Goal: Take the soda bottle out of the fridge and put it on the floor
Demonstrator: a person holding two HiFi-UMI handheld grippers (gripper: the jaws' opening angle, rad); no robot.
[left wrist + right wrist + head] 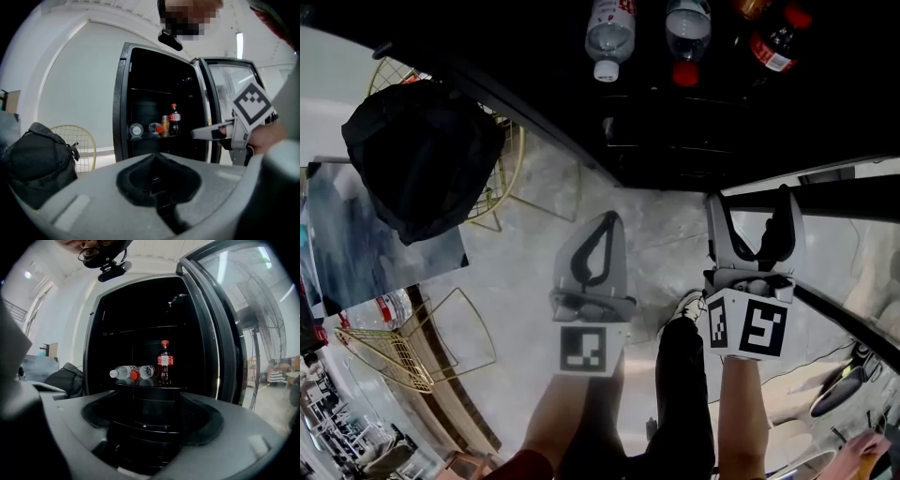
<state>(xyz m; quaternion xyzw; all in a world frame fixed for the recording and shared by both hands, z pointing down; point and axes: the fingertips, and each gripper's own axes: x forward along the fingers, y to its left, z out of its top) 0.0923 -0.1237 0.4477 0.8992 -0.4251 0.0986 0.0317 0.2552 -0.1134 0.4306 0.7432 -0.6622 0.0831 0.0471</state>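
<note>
Fridge [93,380] stands open, door [220,343] swung to the right of the right gripper view, likely so the shelf can be reached. Soda bottle [164,361] is upright on that shelf, centre frame, red cap up and dark contents, not touched by either tool. Beside it, to its left, 2 clear bottles lie on their sides [123,372] [146,371]. 1 can [165,123] shows just left of the soda in the left gripper view. Right gripper [751,208]: fingers spread, nothing between them, aimed at the shelf, so it is probably the one meant to fetch the bottle. Left gripper [609,223]: fingers pressed together on nothing, held low over the floor [666,234], apparently idle. Upper left of the head view: 1 black bag [417,155] sits on a wire chair [511,183]. A second wire chair [403,342] is at lower left.
</note>
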